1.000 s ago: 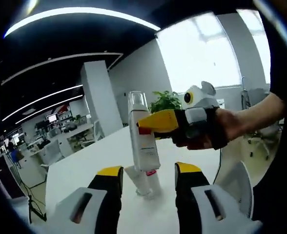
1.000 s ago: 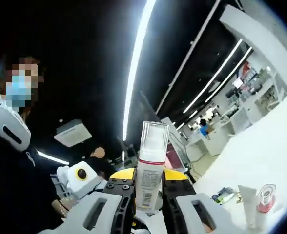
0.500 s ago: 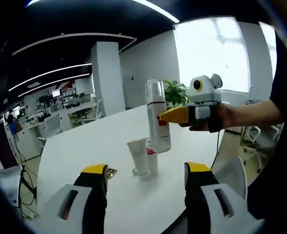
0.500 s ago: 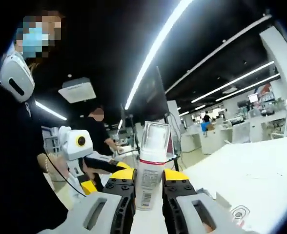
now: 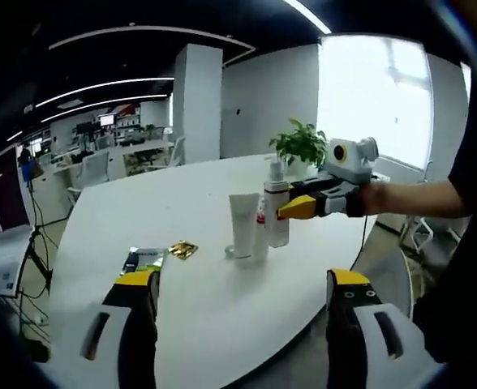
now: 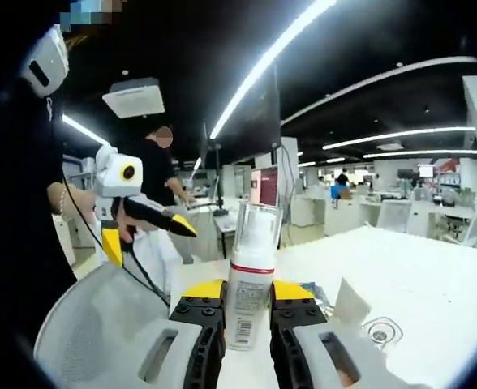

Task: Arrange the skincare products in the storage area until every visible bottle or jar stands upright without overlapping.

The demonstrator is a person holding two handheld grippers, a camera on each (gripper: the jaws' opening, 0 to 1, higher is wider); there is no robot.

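Since a moment ago we bring the bottle (image 6: pixel 251 279), held upright in our right tongs (image 6: pixel 250 320), down beside the white tube (image 5: pixel 242 224) on the counter (image 5: pixel 222 300). Our left tongs (image 5: pixel 242 304) stay wide, empty; next comes releasing.

I see daylight flooding in from the window (image 5: pixel 376 97), washed out to white glare. Ceiling light strips (image 6: pixel 263 69) streak bright against a dark ceiling. The counter (image 5: pixel 222 300) gleams evenly. Straight lines bow at both edges.
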